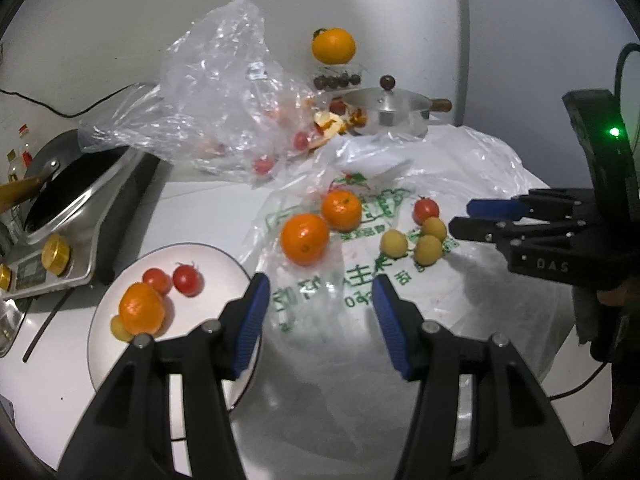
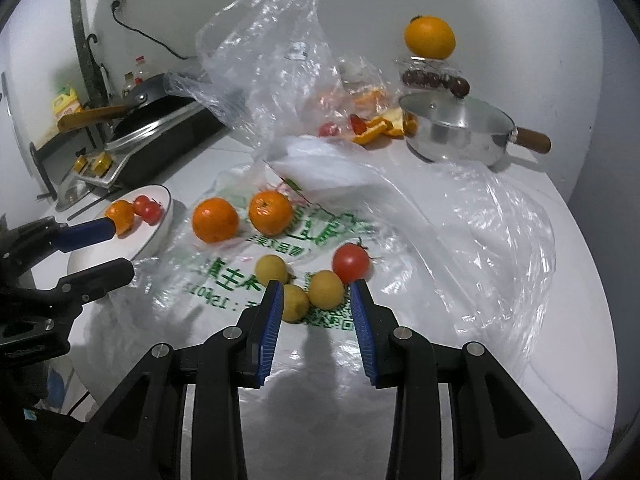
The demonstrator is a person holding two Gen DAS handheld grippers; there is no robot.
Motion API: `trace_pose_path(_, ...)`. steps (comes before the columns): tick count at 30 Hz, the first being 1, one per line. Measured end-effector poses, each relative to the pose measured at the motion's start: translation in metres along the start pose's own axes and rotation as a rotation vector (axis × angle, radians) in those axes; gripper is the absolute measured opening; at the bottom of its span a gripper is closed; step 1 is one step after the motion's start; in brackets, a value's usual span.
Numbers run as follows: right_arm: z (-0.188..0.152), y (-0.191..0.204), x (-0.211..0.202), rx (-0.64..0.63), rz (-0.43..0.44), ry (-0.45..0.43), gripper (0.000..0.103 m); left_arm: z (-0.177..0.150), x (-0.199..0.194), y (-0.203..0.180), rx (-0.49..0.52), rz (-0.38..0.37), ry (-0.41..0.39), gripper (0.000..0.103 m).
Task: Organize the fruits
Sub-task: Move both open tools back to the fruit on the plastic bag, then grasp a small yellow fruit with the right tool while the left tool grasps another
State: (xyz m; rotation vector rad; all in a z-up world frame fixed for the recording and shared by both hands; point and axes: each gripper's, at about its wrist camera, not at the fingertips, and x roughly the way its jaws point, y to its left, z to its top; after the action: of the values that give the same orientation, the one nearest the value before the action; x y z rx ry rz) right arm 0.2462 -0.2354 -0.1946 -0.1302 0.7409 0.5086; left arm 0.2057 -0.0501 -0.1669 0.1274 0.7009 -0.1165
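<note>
Two plastic bags are spread over the white worktop (image 2: 500, 380): a flat printed bag (image 2: 320, 240) with green lettering in front, and a crumpled clear bag (image 2: 260, 52) heaped behind it. A silver pot (image 2: 456, 132) with a wooden handle is set at the back, near orange peel, and a frying pan (image 1: 60, 184) is seen on a cooker at the left. A white plate (image 1: 216, 264) at the bag's left edge is loaded with one orange, two red tomatoes and a yellow fruit. On the printed bag, two oranges (image 2: 215, 220) are found side by side, well apart from a red tomato (image 2: 351, 263) and three yellow fruits (image 2: 326, 289) clustered together. The left gripper (image 1: 320, 312) is held with jaws spread and empty over the bag beside the plate. The right gripper (image 2: 316, 316) is held with jaws parted, just before the yellow fruits, nothing pinched.
</note>
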Motion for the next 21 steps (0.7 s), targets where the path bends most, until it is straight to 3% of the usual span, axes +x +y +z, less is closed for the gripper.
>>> trace_pose_path(19, 0.006, -0.009, 0.036, 0.039, 0.034, 0.074, 0.034, 0.003, 0.019, 0.004, -0.009, -0.034, 0.023, 0.055)
trace_pose_path(21, 0.005, -0.006, 0.038, 0.034, 0.029, 0.085, 0.028, 0.002, 0.02, 0.004, -0.011, -0.036, 0.027, 0.055)
